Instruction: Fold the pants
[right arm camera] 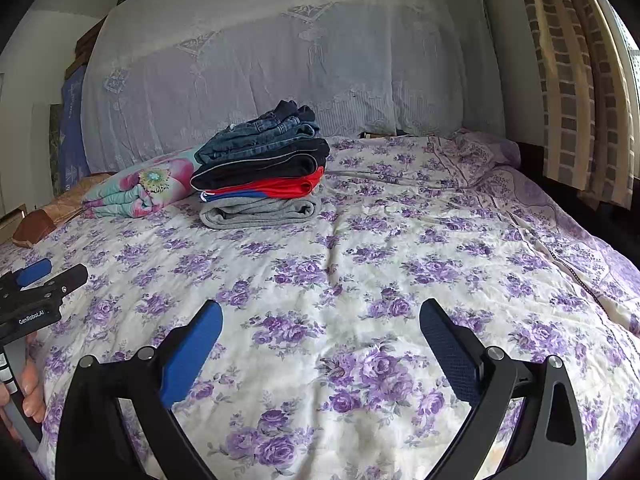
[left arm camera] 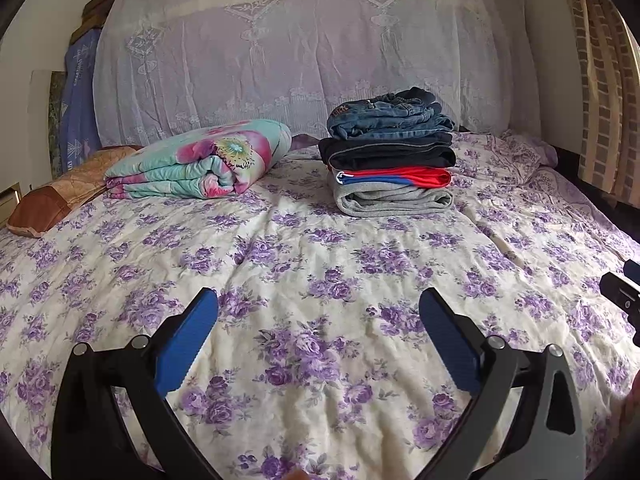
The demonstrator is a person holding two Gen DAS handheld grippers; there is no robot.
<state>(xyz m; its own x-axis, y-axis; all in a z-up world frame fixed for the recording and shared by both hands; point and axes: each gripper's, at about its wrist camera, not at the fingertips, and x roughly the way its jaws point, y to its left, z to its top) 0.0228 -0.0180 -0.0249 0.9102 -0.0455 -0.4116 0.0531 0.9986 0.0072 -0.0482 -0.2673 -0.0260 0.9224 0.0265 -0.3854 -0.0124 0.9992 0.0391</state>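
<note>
- sitting near the head of the bed, the neat stack of folded pants (left arm camera: 390,156) — blue denim on top, then black, then red-and-blue, with grey fleece at the bottom — looks finished; no unfolded pair shows in either view.
- just to its left lies a rolled quilt in teal with pink flowers (left arm camera: 200,160), close beside the stack but, as far as i can tell, not touching it.
- under both spreads the cream bedspread printed with purple roses (left arm camera: 320,264), wrinkled and bare across its whole middle.
- over that bare stretch hangs the left gripper (left arm camera: 318,304), its blue-padded jaws spread wide with nothing between them.
- the right gripper (right arm camera: 320,316) hovers the same way, jaws wide and empty; a hand (right arm camera: 28,384) on the other tool's handle shows at the left edge of the right wrist view.
- judging from this, the folding seems done or waiting on a next pair.
- risks from here — a low sweep of either open claw could snag the loose bedspread and drag wrinkles toward the stack, and any nudge at the denim on top, which sits a little askew, could tip the upper layers off.
</note>
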